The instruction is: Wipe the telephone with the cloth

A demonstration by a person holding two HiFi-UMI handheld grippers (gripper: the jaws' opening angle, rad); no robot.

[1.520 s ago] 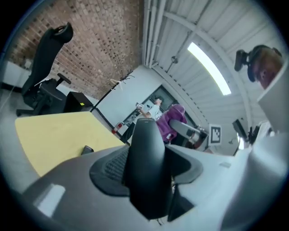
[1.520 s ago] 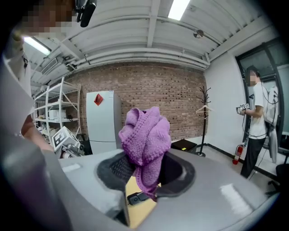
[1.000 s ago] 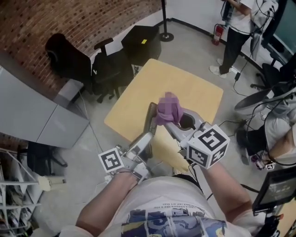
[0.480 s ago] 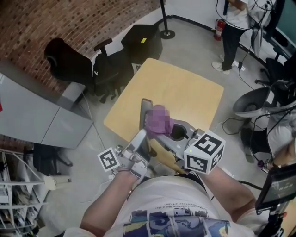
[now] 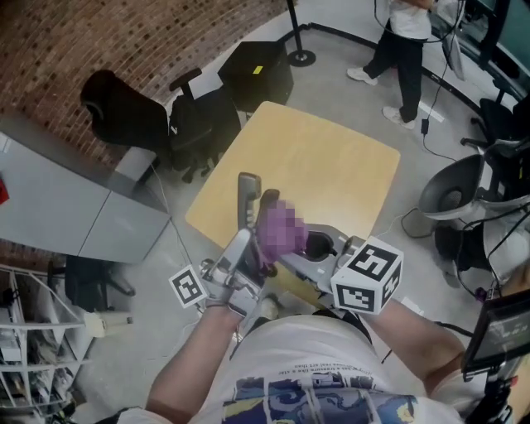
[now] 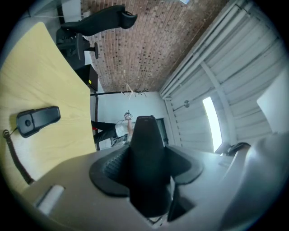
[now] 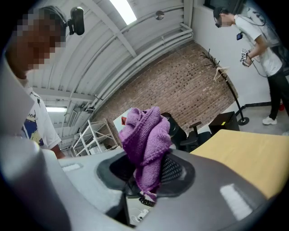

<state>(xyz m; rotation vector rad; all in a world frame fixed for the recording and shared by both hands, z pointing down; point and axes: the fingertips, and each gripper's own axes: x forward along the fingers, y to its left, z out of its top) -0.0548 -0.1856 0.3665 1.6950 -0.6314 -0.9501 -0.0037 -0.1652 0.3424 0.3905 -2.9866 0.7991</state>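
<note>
Head view: bright, even indoor light from overhead. Shadows are faint and soft. The pale yellow square wooden bench (image 5: 331,166) is lit flat with no glare, and focus is sharp.

Both gripper views: strong fisheye, straight lines bowed, corners dark.

Left gripper view: white ceiling strip light (image 6: 210,118) blown out. Black telephone handset (image 6: 146,171) is close up, dark and soft.

Right gripper view: ceiling tube light (image 7: 124,10) glaring. Purple knitted cloth (image 7: 145,140) is crisp, with the stitches legible.

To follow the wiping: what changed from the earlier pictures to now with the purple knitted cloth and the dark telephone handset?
The purple knitted cloth, in the right gripper, moved down along the dark telephone handset toward the person and now sits below its upper end. The left gripper carried the handset leftward. Both grips stayed closed.
</note>
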